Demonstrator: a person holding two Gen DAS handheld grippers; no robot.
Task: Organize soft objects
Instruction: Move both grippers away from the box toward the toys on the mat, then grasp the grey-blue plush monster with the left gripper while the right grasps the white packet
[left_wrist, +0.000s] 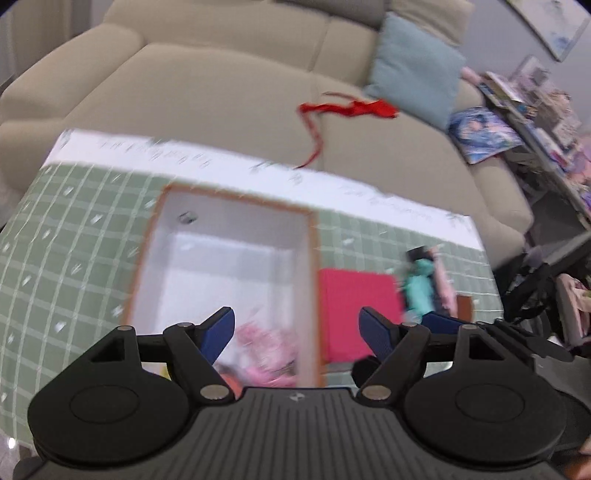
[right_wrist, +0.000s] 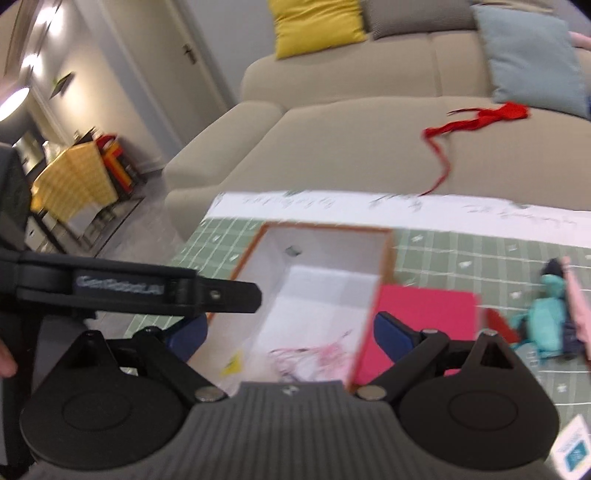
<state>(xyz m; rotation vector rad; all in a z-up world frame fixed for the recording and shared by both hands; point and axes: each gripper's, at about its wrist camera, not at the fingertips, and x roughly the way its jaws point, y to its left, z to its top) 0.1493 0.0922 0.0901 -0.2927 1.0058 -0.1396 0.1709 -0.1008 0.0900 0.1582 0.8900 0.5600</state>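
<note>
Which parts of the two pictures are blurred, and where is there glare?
Left wrist view: the green checked cloth and white box are smeared by motion blur; the sofa bends from fisheye distortion. Right wrist view: similar blur; the ceiling lights glare at the far left.

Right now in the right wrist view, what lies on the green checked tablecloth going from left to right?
White box with an orange rim → pink flat lid or card → teal soft toy → pale pink cloth item.
</note>
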